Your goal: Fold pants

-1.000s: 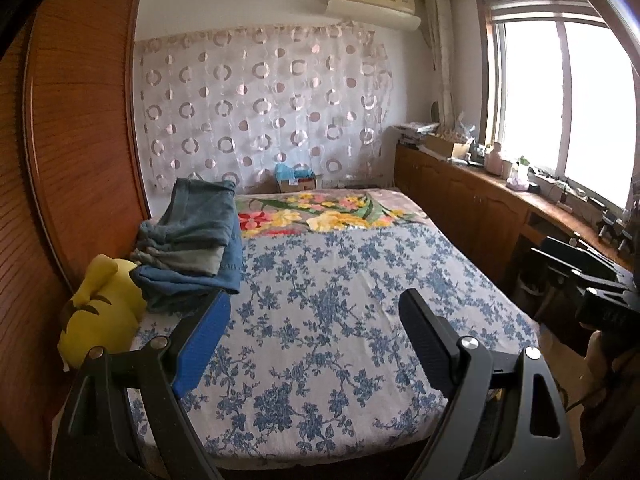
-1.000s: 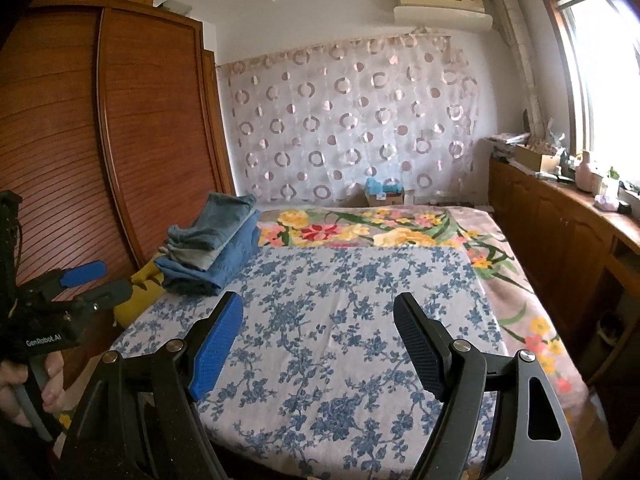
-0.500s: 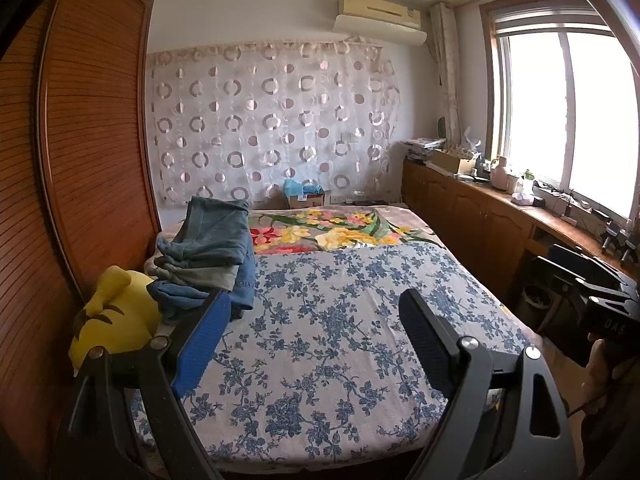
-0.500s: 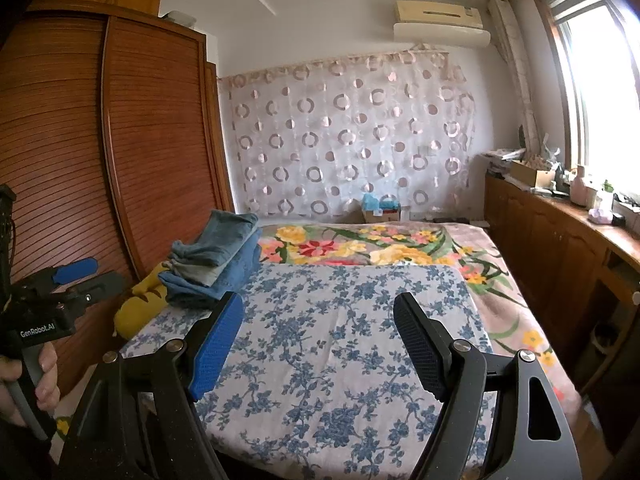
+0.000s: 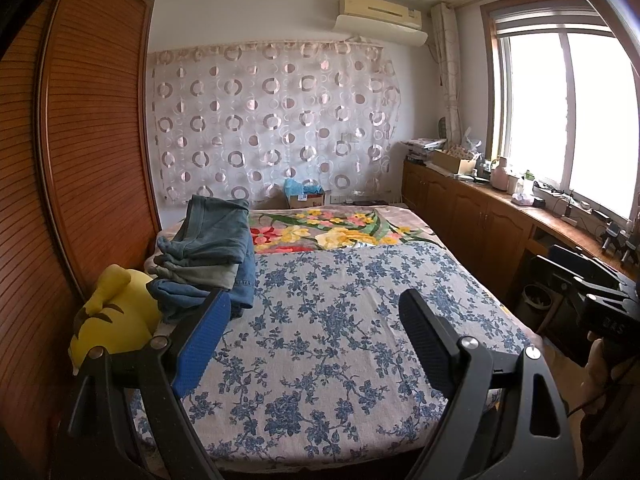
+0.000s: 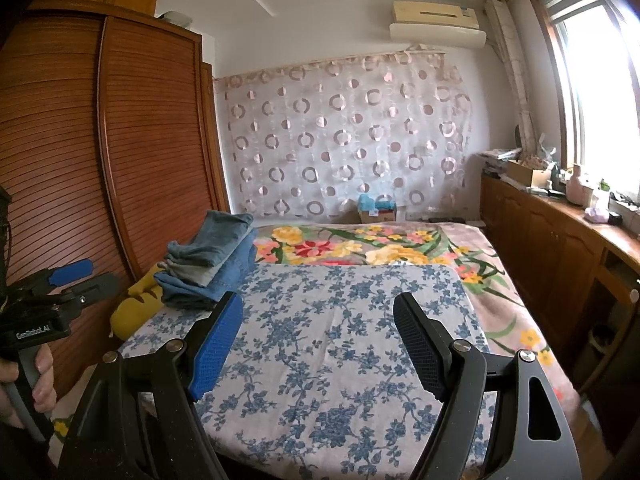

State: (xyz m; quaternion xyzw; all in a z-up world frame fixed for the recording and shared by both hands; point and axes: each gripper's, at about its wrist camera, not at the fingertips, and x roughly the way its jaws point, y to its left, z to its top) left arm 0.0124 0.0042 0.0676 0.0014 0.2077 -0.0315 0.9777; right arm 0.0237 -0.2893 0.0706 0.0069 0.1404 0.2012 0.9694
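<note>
A bedroom with a bed (image 5: 340, 360) filling the middle of both wrist views, covered by a blue-flowered sheet (image 6: 332, 340) that is lying over a bright floral blanket (image 5: 320, 236) at the far end. The left gripper (image 5: 314, 340) is hovering above the near edge of the bed, its jaws standing wide apart with nothing between them but the sheet below. The right gripper (image 6: 318, 336) is doing the same beside it, jaws spread wide and gripping nothing. The pants (image 5: 212, 248) are sitting in a stack of folded denim at the far left side of the bed, well apart from both grippers, and are resting partly against a yellow plush toy (image 5: 116, 316) that is lying at the bed's left edge beside a brown slatted wardrobe (image 5: 80, 160). In the right wrist view the same stack (image 6: 212, 260) is showing left of centre, with the toy (image 6: 136, 308) poking out below it. At that view's left edge a hand (image 6: 36, 376) is gripping the handle of the left gripper. A sheer curtain with ring patterns (image 5: 272, 120) is hanging on the far wall under an air conditioner (image 5: 380, 16). A window (image 5: 560, 120) is glowing on the right above a long wooden tabletop (image 5: 560, 216) that is carrying small bottles and boxes.
</note>
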